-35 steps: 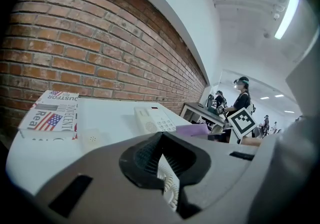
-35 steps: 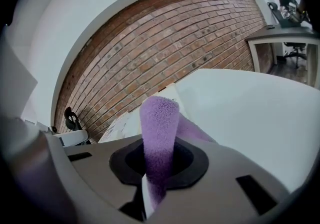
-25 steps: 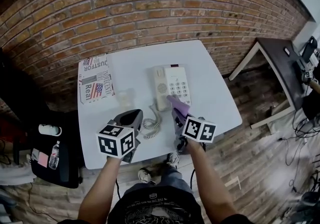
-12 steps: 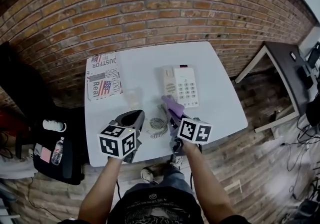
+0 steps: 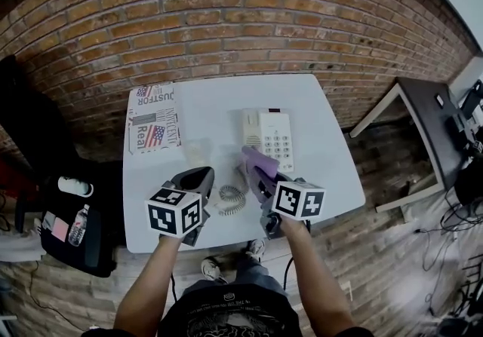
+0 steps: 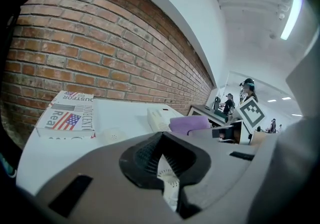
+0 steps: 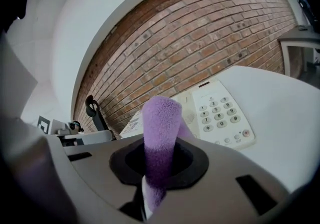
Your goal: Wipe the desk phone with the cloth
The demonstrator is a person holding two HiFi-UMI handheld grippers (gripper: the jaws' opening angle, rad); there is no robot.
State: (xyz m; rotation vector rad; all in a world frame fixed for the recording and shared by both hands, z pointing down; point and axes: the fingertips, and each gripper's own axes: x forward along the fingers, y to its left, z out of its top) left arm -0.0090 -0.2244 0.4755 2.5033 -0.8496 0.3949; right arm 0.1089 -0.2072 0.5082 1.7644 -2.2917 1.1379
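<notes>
Head view and both tongs views, wiping stage not yet in contact. I hold the right tongs (image 7: 155, 168) clamped on a purple, nubbly microfibre cloth (image 7: 161, 118). The cloth stands up out of the closed jaws as a folded tongue. The white push-button desk phone (image 5: 270, 134) lies flat near the middle of the white tabletop (image 5: 321, 158), keypad up, just beyond the cloth. From the right tongs view the cloth appears to hang in the air short of the phone's near edge. The left tongs (image 6: 162, 163) hover above the tabletop's near left part with jaws together on nothing. The phone's white coiled cord (image 5: 230, 198) lies between the two tools. A folded printed newspaper with a flag motif (image 5: 153, 128) and a small translucent round object (image 5: 195, 151) lie to the left, apart from the phone.

Hazards, as I judge them:
- Only the cloth's lower end sits in the jaws, so a firm stroke could drag it free or fold it over, leaving hard jaw on plastic.
- Nothing steadies the phone, so a sideways wipe may slide it across the smooth tabletop or lift the handset.
- A low pass near the front could snag the cord.
- Too much downward pressure would press the keys.
</notes>
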